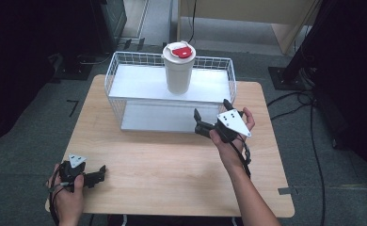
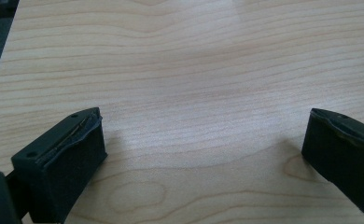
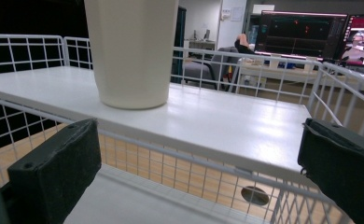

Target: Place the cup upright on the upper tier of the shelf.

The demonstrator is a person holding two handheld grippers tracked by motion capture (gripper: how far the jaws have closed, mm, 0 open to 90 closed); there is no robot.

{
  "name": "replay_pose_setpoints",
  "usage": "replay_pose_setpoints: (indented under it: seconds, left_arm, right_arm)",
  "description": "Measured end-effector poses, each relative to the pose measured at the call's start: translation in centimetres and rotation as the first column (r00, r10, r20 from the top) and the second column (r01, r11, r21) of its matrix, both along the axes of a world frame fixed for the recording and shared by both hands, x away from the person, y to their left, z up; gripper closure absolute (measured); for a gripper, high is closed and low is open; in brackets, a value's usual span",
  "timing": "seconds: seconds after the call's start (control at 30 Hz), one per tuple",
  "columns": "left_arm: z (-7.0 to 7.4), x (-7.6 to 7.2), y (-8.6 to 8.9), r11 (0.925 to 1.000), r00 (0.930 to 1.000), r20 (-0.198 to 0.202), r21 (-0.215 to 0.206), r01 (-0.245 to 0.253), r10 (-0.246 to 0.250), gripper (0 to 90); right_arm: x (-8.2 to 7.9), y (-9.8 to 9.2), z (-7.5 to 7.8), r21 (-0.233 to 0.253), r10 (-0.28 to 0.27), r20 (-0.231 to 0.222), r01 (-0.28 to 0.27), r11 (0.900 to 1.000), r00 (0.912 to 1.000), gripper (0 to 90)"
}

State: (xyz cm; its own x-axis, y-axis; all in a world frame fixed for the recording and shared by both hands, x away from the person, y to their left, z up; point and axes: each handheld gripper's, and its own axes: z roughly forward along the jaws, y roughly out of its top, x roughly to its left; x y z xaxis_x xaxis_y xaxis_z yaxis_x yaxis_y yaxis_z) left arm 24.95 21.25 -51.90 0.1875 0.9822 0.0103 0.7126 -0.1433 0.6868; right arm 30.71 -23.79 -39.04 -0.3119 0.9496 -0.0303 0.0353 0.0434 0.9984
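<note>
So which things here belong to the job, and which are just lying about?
In the job:
tall cream plastic cup with red-and-white lid
white wire two-tier shelf rack
right gripper, open

Lying about:
left gripper, open, resting on the light wooden table
black floor cables

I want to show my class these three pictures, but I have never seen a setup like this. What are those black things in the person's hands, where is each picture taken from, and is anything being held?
A person holds a hand-operated clamp in each hand. The high view looks down on a wooden table. The left gripper rests near the table's front left corner; the right gripper is raised toward a white wire rack. On the rack's upper shelf stands a cream cup with a red and white lid. The other two pictures come from cameras riding on each gripper, looking between its black jaws. Both grippers are open and hold nothing.
</note>
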Motion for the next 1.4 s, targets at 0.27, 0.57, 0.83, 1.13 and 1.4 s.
replay_pose_setpoints:
  seconds: [0.27,0.57,0.83,1.13,1.4]
  left_arm:
    - [0.0,0.0,0.0,1.0,1.0,0.0,-0.001,-0.001,0.001,0.0]
    - [0.0,0.0,0.0,1.0,1.0,-0.002,0.0,0.001,-0.001,0.0]
    - [0.0,0.0,0.0,1.0,1.0,-0.003,0.0,0.001,-0.001,0.0]
    - [0.0,0.0,0.0,1.0,1.0,-0.003,0.0,0.001,-0.001,0.0]
    - [0.0,0.0,0.0,1.0,1.0,-0.003,0.0,0.001,-0.001,0.0]
  right_arm:
    - [-1.2,-2.0,-1.6,-0.004,-0.028,-0.016,0.028,1.0,0.9995,0.0]
    - [-2.3,-4.5,-3.2,0.0,-0.068,-0.042,0.068,0.998,0.9968,0.0]
    - [-3.2,-6.2,-4.4,0.012,-0.098,-0.064,0.099,0.995,0.9932,0.0]
    - [-4.5,-8.0,-6.5,0.022,-0.132,-0.107,0.136,0.991,0.9854,0.0]
    - [-5.8,-10.3,-7.8,0.022,-0.172,-0.143,0.177,0.984,0.9746,0.0]
